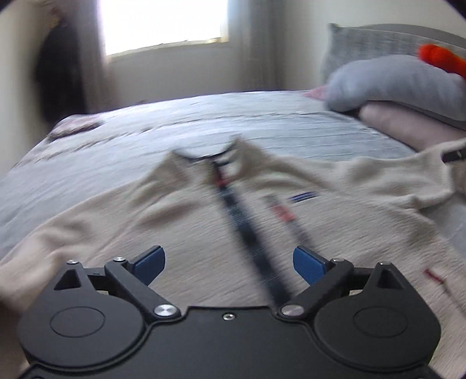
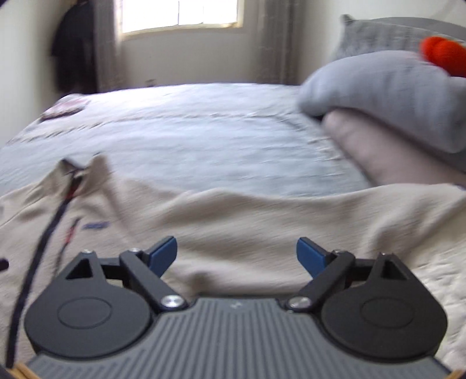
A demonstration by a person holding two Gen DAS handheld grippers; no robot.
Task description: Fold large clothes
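A cream zip-front sweater (image 1: 180,221) lies spread face up across the near side of a bed (image 1: 204,122), its collar pointing toward the far window (image 1: 163,23) and its dark zipper (image 1: 244,233) running down the middle. The left gripper (image 1: 229,263) hovers over the sweater's chest with its blue-padded jaws spread wide and nothing between them. The right gripper (image 2: 236,256) hangs over the sweater's right half, jaws likewise wide apart and empty, the cloth lying loose beneath. At the far right of the bed, a grey pillow (image 2: 378,96) rests on a pink one (image 2: 393,157), with something bright orange (image 2: 442,55) on top. Dark clothing (image 2: 72,49) hangs by the curtain (image 2: 106,43) at far left. Both views are blurred.
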